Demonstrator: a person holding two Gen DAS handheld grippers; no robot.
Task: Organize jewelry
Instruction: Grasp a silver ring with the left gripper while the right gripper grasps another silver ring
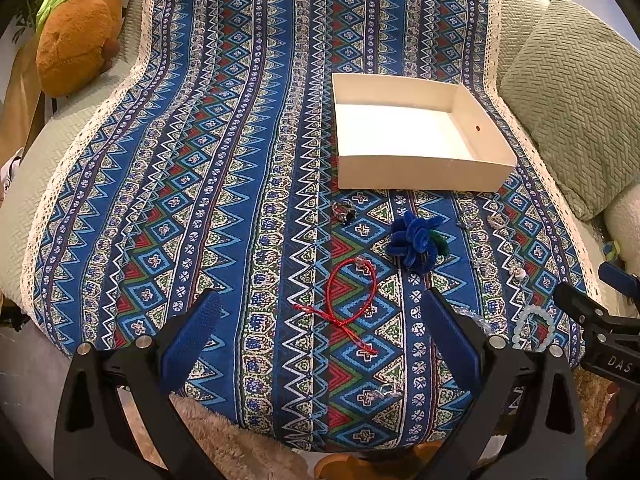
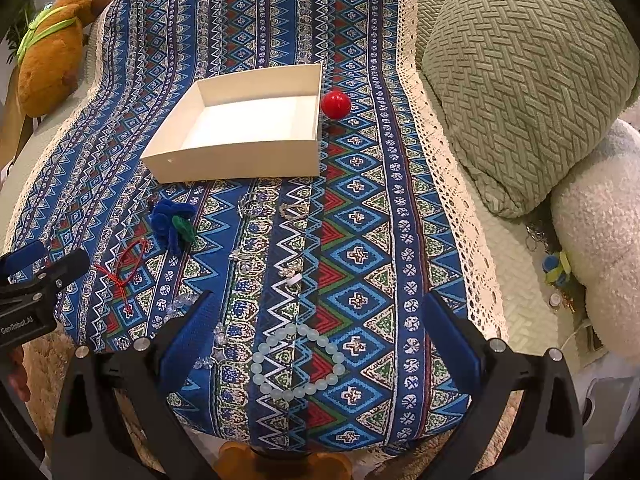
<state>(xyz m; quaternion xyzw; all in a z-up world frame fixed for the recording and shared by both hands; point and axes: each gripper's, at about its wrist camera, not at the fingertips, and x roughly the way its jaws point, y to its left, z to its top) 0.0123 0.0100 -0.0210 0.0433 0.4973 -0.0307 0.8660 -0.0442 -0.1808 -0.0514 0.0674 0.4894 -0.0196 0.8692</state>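
An empty white box (image 1: pixel 404 132) (image 2: pixel 248 128) sits on the patterned blue cloth (image 1: pixel 224 200). In front of it lie a red cord bracelet (image 1: pixel 350 300) (image 2: pixel 124 268), a blue fuzzy flower (image 1: pixel 416 240) (image 2: pixel 174 222), rings (image 1: pixel 343 211) (image 2: pixel 294 210) and a pale bead bracelet (image 2: pixel 300 360) (image 1: pixel 534 328). My left gripper (image 1: pixel 320 304) is open and empty, with the red bracelet between its fingers. My right gripper (image 2: pixel 318 304) is open and empty, with the bead bracelet between its fingers.
A red ball (image 2: pixel 336 105) lies right of the box. Clear crystal beads (image 2: pixel 208 344) and a small white ring (image 2: pixel 294 278) are scattered near the front. A green cushion (image 2: pixel 528 80) is at the right, a brown plush toy (image 1: pixel 80 32) at the far left.
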